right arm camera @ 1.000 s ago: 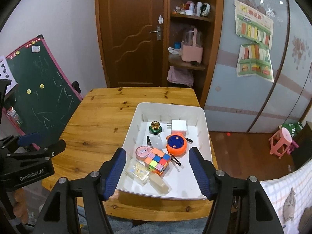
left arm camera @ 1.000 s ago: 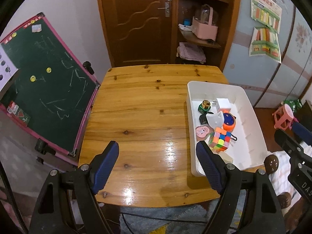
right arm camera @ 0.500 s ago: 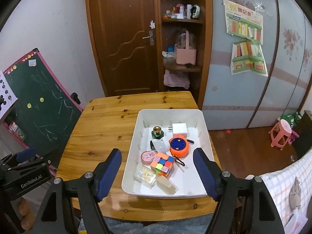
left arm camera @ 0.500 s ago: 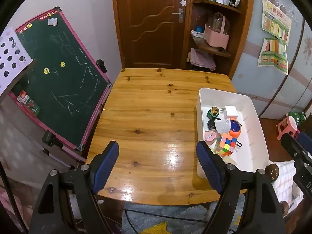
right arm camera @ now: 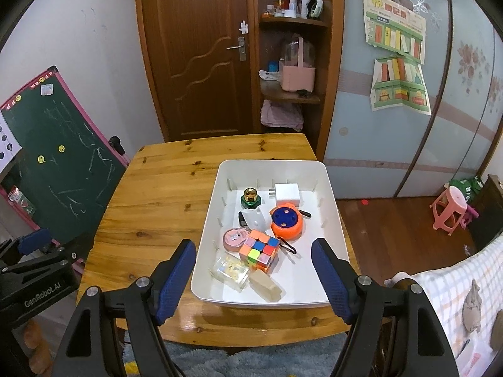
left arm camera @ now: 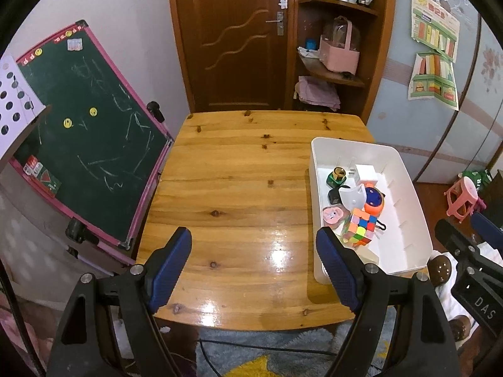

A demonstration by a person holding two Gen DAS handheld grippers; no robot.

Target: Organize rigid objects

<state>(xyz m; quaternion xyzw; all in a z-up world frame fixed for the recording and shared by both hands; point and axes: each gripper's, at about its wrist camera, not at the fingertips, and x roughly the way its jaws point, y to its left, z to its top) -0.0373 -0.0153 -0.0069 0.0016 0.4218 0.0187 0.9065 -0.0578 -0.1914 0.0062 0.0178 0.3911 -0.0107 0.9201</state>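
A white divided tray (right arm camera: 330,194) sits on the right side of the wooden table (left arm camera: 232,188). In it lie a colourful puzzle cube (right arm camera: 259,249), an orange round gadget (right arm camera: 286,220), a green bottle with a gold cap (right arm camera: 250,198), a white charger block (right arm camera: 287,193), a pink round case (right arm camera: 235,238), a clear box (right arm camera: 231,270) and a beige block (right arm camera: 265,284). My right gripper (right arm camera: 254,246) hovers open above the tray's near end. My left gripper (left arm camera: 253,238) is open over the bare tabletop left of the tray. Neither holds anything.
A green chalkboard (left arm camera: 88,144) leans against the table's left side. Behind the table are a brown door (left arm camera: 232,40) and a corner shelf with a pink basket (left arm camera: 339,53). A pink stool (right arm camera: 449,210) stands on the floor at right, near a checked cloth (right arm camera: 456,282).
The right gripper's jaws have spread a little wider. Both views have shifted only slightly. Nothing in the tray or on the table has moved.
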